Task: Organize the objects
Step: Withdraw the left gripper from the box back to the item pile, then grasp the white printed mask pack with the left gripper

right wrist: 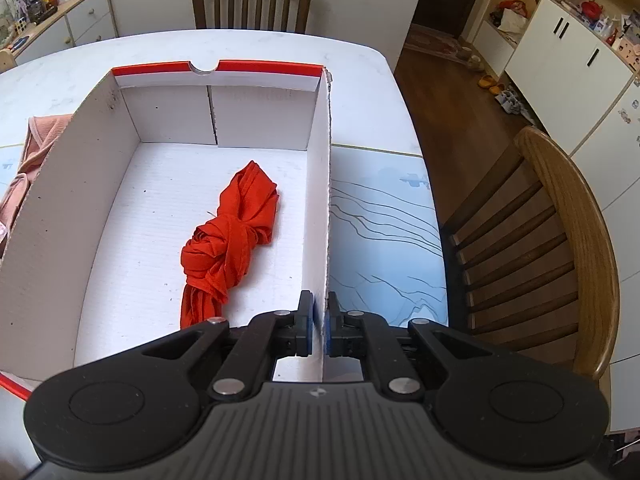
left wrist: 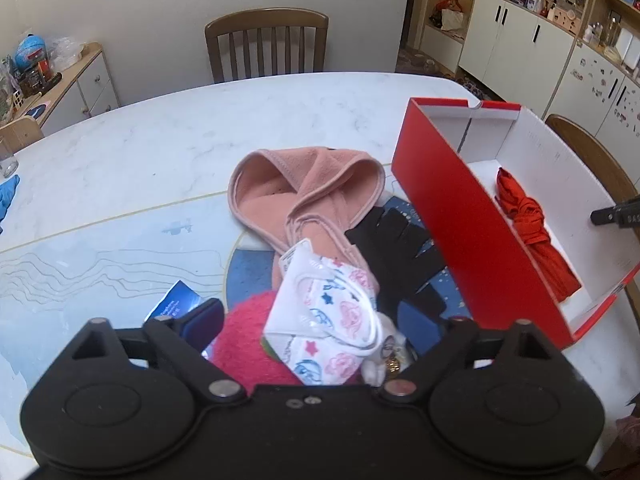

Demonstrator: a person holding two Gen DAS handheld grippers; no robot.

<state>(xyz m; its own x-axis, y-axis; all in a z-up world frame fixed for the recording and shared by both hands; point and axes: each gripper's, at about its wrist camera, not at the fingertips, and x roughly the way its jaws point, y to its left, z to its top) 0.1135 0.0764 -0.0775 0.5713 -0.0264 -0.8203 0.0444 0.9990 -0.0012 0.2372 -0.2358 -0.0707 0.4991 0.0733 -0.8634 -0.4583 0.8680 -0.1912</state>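
One item boxed, a heap left to sort.
Left wrist view: left gripper spread wide, empty, over printed mask, pink scarf, black gloves. Right wrist view: right gripper clenched on the box wall; red cloth inside.

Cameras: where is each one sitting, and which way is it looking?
Left wrist: sits on the left gripper, looking down at the pile of clothes; its open fingers show.
Right wrist: sits on the right gripper, looking down into the red box; its fingers show, clamped on the box wall.
Shared: the box, the red cloth inside, the pink scarf, the table.
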